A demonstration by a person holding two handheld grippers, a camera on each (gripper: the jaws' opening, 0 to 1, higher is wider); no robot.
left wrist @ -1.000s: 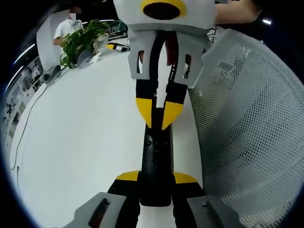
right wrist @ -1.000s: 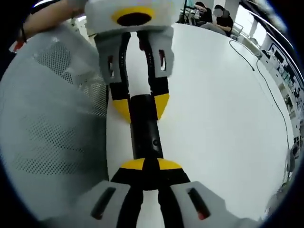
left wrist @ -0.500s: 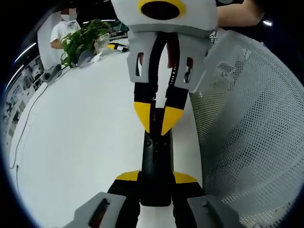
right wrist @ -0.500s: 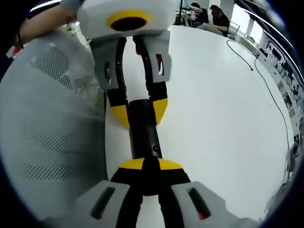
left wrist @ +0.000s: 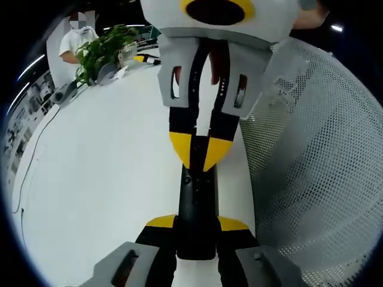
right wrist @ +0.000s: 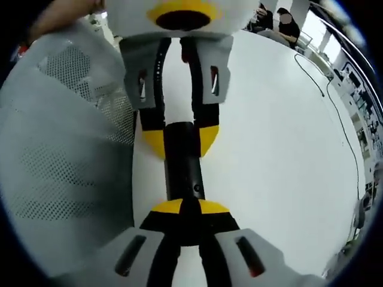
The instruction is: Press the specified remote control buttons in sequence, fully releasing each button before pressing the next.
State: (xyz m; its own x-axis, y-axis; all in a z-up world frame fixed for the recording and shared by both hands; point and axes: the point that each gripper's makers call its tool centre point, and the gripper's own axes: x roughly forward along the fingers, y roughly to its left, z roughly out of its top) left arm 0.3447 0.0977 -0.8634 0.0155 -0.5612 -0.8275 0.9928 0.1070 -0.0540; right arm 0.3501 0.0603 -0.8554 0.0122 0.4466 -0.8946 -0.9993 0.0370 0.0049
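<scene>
open white table (left wrist: 102, 167) one side, mesh chair (left wrist: 311, 167) crowding other

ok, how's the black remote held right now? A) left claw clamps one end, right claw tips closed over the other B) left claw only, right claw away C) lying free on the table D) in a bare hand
A: the left claw clamps the remote control at one end, and the right claw has its yellow tips closed over the far end.

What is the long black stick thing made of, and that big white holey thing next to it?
The remote control looks like smooth, slightly shiny black plastic; light glints along its top. The holey thing looks like white woven mesh fabric, probably a chair back: rows of tiny see-through holes cover it. The table looks smooth matte white, perhaps laminate.
</scene>
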